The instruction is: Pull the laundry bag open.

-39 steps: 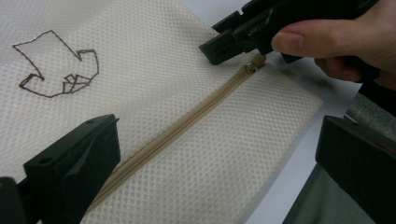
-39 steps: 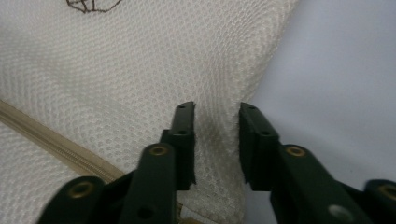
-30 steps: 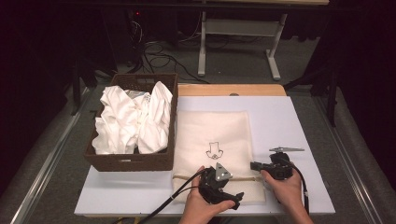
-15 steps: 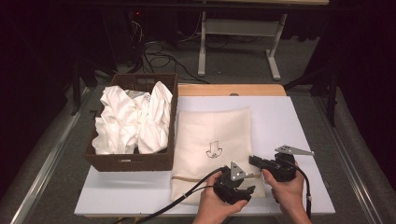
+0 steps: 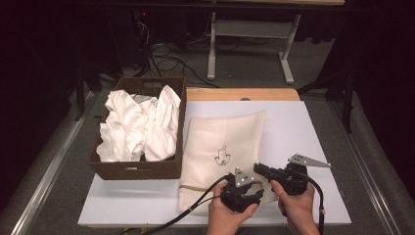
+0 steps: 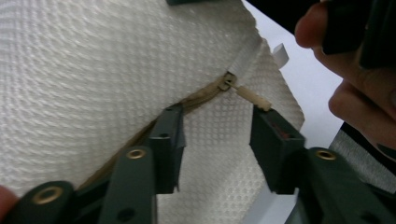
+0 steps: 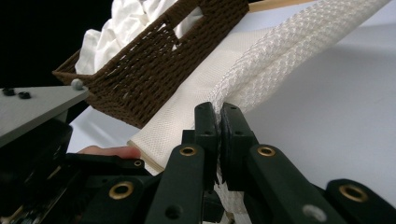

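1. A cream mesh laundry bag (image 5: pixel 222 147) lies flat on the white table top (image 5: pixel 313 127), just beside a brown wicker basket (image 5: pixel 139 169) that holds crumpled white clothes (image 5: pixel 134 125).
2. The bag bears a small dark printed mark (image 5: pixel 222 156) near its middle, and a tan zipper line (image 6: pixel 196 100) runs across its near end.
3. Both hands work at the bag's near right corner, close to the table's front edge.
4. The left gripper (image 5: pixel 243 193) points down onto the bag; its jaws have just been closing and now stand at a middling gap, 1 on each side of a patch of mesh.
5. In the left gripper view the zipper slider (image 6: pixel 228 82) and its pale pull tab (image 6: pixel 252 97) lie just beyond the jaw tips, the right jaw's tip close to the tab; I cannot tell whether the pads press on the cloth.
6. The right gripper (image 7: pixel 218 122) is clamped tight on a bunched fold of the mesh, and that edge of the bag rises off the table from its tips.
7. In the high view the right gripper (image 5: pixel 266 170) sits just to the right of the left one, nearly touching it.
8. A wooden board (image 5: pixel 242 94) borders the table's far edge.
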`<state>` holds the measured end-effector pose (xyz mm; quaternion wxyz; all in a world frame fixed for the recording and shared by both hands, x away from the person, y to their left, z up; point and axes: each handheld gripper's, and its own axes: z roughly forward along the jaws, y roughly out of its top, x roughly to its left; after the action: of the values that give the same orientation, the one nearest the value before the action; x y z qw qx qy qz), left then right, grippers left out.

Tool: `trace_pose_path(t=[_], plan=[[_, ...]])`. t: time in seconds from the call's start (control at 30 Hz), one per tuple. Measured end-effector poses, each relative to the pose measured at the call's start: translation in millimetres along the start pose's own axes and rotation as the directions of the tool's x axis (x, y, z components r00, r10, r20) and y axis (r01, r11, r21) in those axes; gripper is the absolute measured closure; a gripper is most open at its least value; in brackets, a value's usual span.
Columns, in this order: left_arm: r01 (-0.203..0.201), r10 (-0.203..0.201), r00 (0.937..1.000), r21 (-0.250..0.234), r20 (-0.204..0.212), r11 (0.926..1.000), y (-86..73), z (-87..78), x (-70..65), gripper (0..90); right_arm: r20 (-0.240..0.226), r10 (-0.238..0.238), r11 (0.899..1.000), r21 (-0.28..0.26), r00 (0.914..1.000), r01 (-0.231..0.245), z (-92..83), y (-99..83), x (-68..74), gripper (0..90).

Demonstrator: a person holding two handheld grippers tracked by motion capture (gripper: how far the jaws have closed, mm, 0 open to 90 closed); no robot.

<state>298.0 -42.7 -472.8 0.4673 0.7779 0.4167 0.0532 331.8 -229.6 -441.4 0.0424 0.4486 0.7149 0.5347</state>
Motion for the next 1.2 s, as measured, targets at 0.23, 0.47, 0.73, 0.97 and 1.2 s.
trace_pose_path(t=[0.23,0.47,0.73,0.97,1.2], plan=[[-0.014,0.014,0.9996,-0.021,0.026,0.9997,-1.7,-9.3,6.7,80.9,0.008,-0.031,0.999,-0.010,0.9995,0.031,-0.3,-0.1,4.4,88.0],[-0.020,0.022,0.9924,-0.014,0.121,0.9997,-4.4,-10.1,2.8,70.6,0.025,-0.044,0.999,-0.015,0.9987,0.045,-1.3,-0.6,2.1,88.0],[0.000,0.005,0.9893,-0.031,0.146,0.9995,-3.0,-7.6,-0.2,67.9,0.043,-0.059,0.998,-0.015,0.9974,0.059,-0.7,-1.1,3.6,88.0],[0.037,-0.032,0.9867,-0.024,0.159,0.9990,0.6,-6.3,9.2,86.3,0.053,-0.059,0.998,-0.024,0.9968,0.061,-1.3,-1.6,4.5,88.2],[0.082,-0.070,0.9725,-0.045,0.222,0.9956,-2.8,-11.6,19.7,86.9,0.056,-0.098,0.995,-0.023,0.9936,0.099,-3.0,-0.4,4.9,88.5]])
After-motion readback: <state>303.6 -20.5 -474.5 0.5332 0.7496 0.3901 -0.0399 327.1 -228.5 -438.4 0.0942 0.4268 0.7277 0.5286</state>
